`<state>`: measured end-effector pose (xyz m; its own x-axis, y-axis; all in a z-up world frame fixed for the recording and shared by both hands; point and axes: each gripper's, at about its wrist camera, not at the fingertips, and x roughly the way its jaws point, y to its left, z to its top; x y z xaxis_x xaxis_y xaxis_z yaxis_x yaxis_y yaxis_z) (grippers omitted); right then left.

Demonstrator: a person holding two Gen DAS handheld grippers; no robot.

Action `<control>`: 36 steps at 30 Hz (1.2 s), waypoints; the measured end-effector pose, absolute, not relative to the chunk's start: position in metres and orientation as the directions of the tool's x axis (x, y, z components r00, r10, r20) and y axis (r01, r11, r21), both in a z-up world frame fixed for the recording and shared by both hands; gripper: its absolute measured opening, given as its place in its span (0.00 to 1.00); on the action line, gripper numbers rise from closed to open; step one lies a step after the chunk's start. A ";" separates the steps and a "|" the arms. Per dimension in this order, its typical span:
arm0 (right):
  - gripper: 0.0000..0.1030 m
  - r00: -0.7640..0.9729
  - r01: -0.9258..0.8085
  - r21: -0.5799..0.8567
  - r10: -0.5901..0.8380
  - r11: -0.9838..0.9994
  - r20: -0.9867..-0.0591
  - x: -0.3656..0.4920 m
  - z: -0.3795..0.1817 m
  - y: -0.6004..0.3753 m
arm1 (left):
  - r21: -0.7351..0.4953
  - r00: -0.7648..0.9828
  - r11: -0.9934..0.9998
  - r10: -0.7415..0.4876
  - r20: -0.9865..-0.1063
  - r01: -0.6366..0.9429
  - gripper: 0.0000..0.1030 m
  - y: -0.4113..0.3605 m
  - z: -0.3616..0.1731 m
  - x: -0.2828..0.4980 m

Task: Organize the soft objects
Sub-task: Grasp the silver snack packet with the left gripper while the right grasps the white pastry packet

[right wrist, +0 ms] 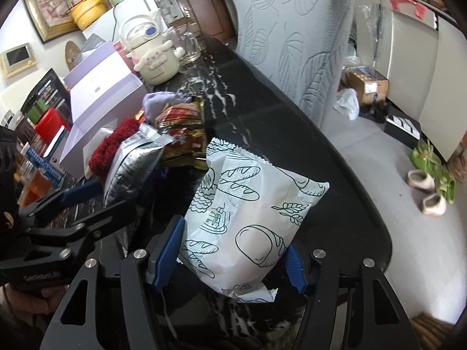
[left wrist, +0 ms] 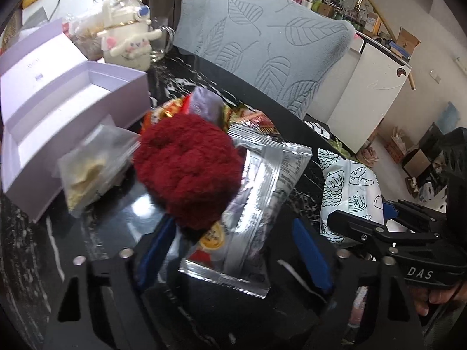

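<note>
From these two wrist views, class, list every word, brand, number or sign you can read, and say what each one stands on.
"DAS": white letters on the black body of the right claw.
Silver packet: black print on its back, too blurred to read.
Lilac box: a small dark mark inside the lid, too small to read.
White bread-print bag: a block of fine print, unreadable.
Red snack packets: lettering blurred.

A silver packet [left wrist: 256,204] is seen between the left gripper [left wrist: 233,250] pads, untouched. A red knit [left wrist: 186,169] lies on it, beside a lilac box [left wrist: 58,110].
</note>
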<state>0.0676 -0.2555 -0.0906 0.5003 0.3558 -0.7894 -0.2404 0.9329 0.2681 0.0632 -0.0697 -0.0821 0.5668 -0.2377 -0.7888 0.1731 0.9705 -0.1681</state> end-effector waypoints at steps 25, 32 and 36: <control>0.61 0.510 -0.233 0.275 0.358 0.933 -0.782 0.064 -0.091 -0.262 | -0.175 0.498 0.954 -0.278 -0.822 0.244 0.36 -0.075 -0.085 0.048; 0.61 0.502 -0.263 0.264 0.366 0.928 -0.783 0.058 -0.091 -0.252 | -0.191 0.467 0.956 -0.277 -0.840 0.222 0.36 -0.061 -0.085 0.030; 0.61 0.496 -0.283 0.259 0.372 0.923 -0.784 0.055 -0.091 -0.246 | -0.213 0.476 0.955 -0.288 -0.831 0.207 0.36 -0.055 -0.089 0.031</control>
<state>0.0555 -0.2458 -0.0911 0.4962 0.3723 -0.7843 -0.2830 0.9234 0.2594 0.0309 -0.0555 -0.0890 0.4755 -0.2881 -0.8312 0.2069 0.9550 -0.2127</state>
